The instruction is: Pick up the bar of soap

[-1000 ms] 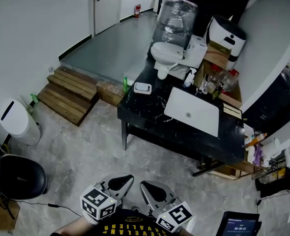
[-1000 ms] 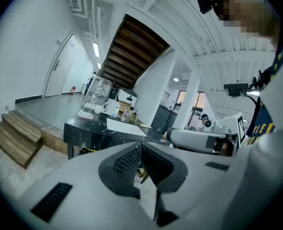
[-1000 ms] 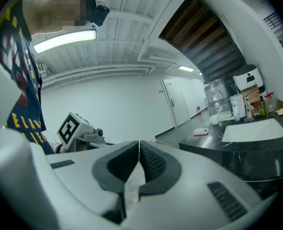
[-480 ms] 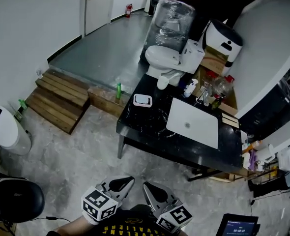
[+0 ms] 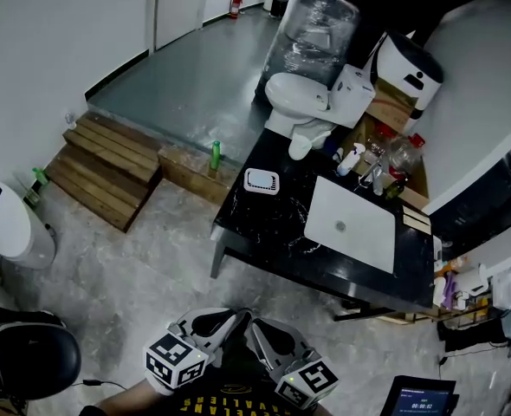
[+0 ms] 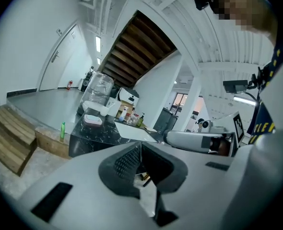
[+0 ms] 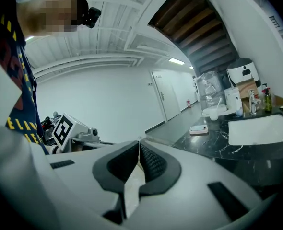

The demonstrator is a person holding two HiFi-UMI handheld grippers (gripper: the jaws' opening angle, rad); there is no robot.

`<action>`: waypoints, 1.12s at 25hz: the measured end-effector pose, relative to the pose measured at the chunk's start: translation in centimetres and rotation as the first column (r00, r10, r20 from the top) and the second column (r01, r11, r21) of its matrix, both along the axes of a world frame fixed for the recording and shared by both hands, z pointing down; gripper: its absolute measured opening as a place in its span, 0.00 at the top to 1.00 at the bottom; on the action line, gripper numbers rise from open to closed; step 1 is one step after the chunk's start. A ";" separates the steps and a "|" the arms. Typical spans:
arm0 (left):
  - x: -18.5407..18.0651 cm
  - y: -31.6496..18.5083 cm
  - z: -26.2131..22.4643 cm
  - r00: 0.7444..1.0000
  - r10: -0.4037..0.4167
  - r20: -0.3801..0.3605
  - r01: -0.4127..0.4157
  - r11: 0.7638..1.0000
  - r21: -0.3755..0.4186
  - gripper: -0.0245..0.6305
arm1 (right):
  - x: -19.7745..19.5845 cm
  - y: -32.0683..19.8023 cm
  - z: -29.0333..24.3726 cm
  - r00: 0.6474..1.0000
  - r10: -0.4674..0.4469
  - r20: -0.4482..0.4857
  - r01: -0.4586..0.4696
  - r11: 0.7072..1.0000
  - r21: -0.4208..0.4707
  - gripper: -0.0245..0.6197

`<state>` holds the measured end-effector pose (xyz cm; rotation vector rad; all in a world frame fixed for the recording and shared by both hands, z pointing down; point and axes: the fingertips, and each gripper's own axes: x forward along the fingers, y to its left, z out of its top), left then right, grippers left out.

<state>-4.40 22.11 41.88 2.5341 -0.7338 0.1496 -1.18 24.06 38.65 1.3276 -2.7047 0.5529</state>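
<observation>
The bar of soap (image 5: 261,180) lies in a white dish on the left end of a black marble counter (image 5: 273,224). It is small and far off in the left gripper view, where the soap dish (image 6: 92,120) shows, and in the right gripper view, where the soap dish (image 7: 199,129) shows. My left gripper (image 5: 236,315) and right gripper (image 5: 254,324) sit side by side at the bottom of the head view, over the floor and well short of the counter. Both are shut with nothing between their jaws. The left gripper (image 6: 140,145) and right gripper (image 7: 139,143) point toward the counter.
A white sink (image 5: 352,232) is set in the counter, with bottles (image 5: 385,159) behind it. A toilet (image 5: 299,94) and a wrapped cylinder (image 5: 312,29) stand beyond. Wooden steps (image 5: 108,167), a green bottle (image 5: 216,154), a white bin (image 5: 9,224) and a black chair (image 5: 26,362) stand to the left.
The room has shifted in the head view as the person moved over the floor; the counter now sits slightly lower and to the right. Both grippers stay shut, side by side.
</observation>
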 end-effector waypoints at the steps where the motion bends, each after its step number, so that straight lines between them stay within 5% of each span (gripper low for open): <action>1: 0.1 -0.7 0.0 1.000 -0.003 0.004 0.003 1.000 0.001 0.94 | 0.1 -0.7 0.0 1.000 -0.001 0.005 0.001 1.000 -0.001 0.93; 28: 8.7 -20.6 -0.8 0.983 -0.169 0.066 0.169 0.986 0.012 0.94 | 9.6 -21.5 0.2 0.986 -0.145 0.086 0.146 0.989 -0.013 0.93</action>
